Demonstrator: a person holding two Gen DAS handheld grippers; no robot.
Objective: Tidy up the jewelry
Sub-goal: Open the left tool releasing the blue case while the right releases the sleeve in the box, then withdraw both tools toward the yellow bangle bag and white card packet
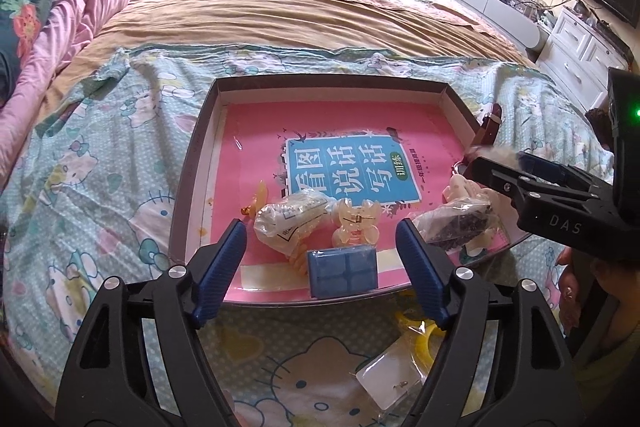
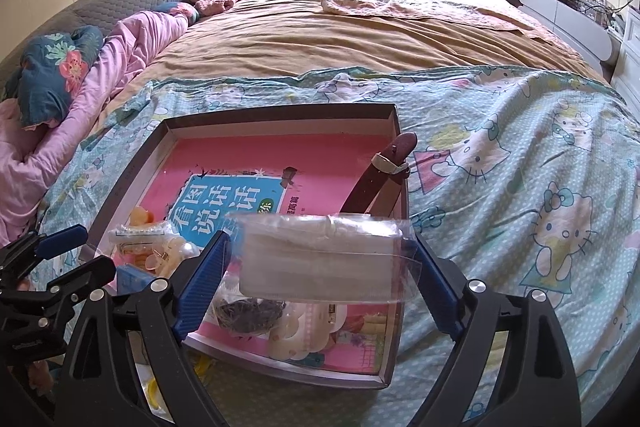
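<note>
A shallow brown-rimmed tray (image 1: 192, 163) lined with a pink book lies on the bed. In it lie a clear bag of pale beads (image 1: 288, 223), an orange hair claw (image 1: 356, 227), a blue box (image 1: 343, 275), a bag of dark beads (image 1: 460, 223) and a brown strap (image 2: 380, 179). My left gripper (image 1: 320, 263) is open and empty above the tray's near edge. My right gripper (image 2: 320, 275) is shut on a clear plastic packet (image 2: 320, 259) and holds it above the tray's near right part. It shows in the left wrist view (image 1: 500, 171) over the tray's right rim.
The Hello Kitty sheet (image 2: 520, 187) covers the bed around the tray. A clear packet (image 1: 390, 379) and a yellow ring (image 1: 420, 339) lie on the sheet in front of the tray. Pink bedding (image 1: 60, 39) lies at the left, a white dresser (image 1: 580, 51) at the right.
</note>
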